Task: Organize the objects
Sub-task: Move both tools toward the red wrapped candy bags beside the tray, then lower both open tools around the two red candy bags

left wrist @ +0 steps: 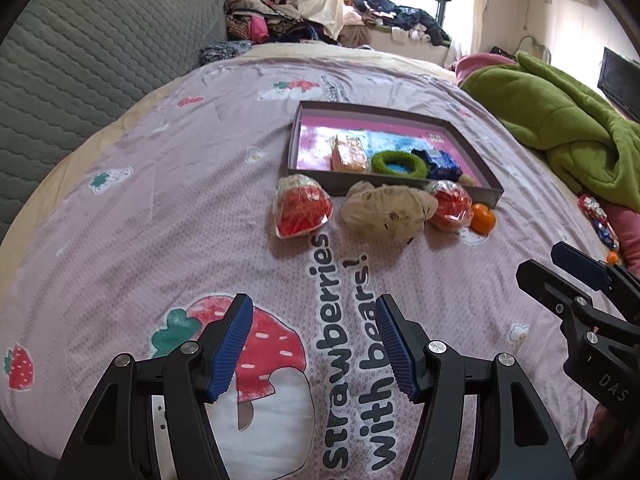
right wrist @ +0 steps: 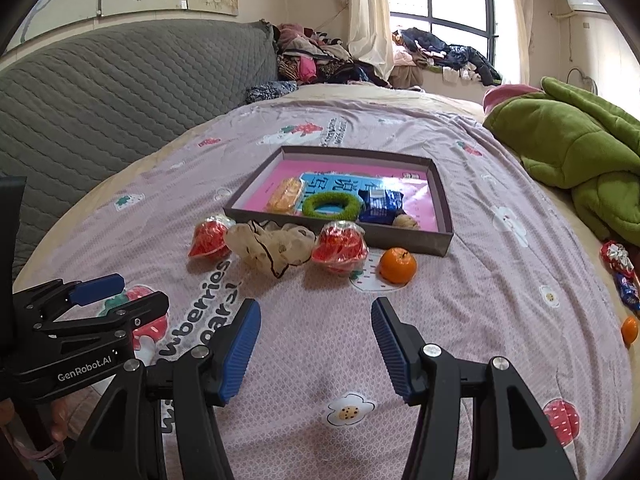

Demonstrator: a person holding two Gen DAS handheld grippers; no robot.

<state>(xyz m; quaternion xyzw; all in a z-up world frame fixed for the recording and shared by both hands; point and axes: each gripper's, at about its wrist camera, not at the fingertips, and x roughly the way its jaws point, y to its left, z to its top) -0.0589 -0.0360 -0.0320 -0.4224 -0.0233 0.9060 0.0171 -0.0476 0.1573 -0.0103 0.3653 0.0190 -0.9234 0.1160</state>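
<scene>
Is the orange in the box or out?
Out. The orange sits on the bedspread just outside the box, by its near corner.

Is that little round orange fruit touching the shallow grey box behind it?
Apart. In the right wrist view, the small round orange fruit sits in front of the shallow grey cardboard box, with a strip of pink bedspread visible between them.

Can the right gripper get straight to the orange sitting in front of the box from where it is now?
Probably yes. The right gripper is open and empty, and only bare bedspread lies between it and the orange. The box sits just behind, the nearest red packet to its left.
</scene>
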